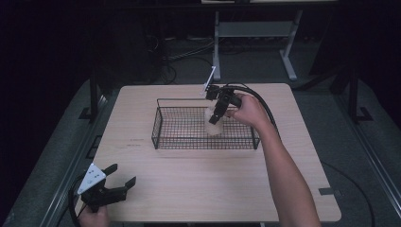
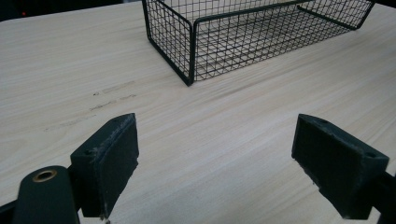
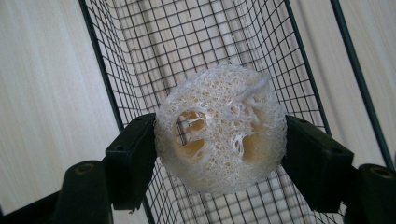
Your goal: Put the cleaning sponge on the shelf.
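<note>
Pinching a pale, holey loofah slice between its jaws, the right gripper holds it inside the black wire-mesh basket. Fibres could snag the mesh. The left gripper rests spread, empty, on the light wooden table.

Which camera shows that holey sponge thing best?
The right gripper view: the loofah sponge sits close up, squeezed between the right tongs, holes and fibres clear. The high view shows it as a pale blob over the wire basket.
</note>
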`<state>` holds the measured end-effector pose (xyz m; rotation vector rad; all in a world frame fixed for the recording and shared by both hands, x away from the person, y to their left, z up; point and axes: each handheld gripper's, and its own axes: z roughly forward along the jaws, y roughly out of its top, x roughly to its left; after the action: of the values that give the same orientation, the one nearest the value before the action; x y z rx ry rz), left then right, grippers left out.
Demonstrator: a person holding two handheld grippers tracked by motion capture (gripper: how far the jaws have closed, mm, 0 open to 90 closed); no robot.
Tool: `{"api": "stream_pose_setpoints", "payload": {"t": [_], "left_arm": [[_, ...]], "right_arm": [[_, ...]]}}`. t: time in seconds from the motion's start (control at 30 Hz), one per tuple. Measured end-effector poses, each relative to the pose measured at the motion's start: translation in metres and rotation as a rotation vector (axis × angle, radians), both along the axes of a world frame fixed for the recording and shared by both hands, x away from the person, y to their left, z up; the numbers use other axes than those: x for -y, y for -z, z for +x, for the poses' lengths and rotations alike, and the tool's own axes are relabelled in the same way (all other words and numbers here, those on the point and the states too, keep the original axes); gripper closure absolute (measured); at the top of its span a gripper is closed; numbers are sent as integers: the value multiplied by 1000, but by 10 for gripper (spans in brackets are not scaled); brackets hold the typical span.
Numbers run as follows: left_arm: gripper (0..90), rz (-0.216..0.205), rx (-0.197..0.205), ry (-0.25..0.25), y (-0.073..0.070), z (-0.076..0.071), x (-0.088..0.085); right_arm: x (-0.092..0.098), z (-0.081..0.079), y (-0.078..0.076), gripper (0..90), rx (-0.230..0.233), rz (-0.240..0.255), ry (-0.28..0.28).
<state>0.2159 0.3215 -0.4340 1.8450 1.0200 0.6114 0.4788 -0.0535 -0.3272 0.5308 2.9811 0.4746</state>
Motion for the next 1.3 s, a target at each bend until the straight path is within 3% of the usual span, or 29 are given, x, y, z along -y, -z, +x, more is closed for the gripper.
{"api": "stream_pose_setpoints", "payload": {"t": [0.1,0.2,0.4,0.73,1.0,1.3], "left_arm": [[139,-5,-4,-3,0,0,0],[139,-8,0,-5,0,0,0],[139,-5,-1,-8,0,0,-1],[139,-24,-2,-20,0,-2,-6],[139,-15,0,-14,0,-1,-5],[139,-20,4,-18,0,-2,-5]], "right_arm": [[3,3,9,287,-16,27,16],[3,4,17,287,-22,-13,17],[10,6,27,286,-38,11,31],[7,6,39,286,-53,-29,18],[11,8,54,282,-84,-7,33],[11,6,54,277,-86,-15,32]]}}
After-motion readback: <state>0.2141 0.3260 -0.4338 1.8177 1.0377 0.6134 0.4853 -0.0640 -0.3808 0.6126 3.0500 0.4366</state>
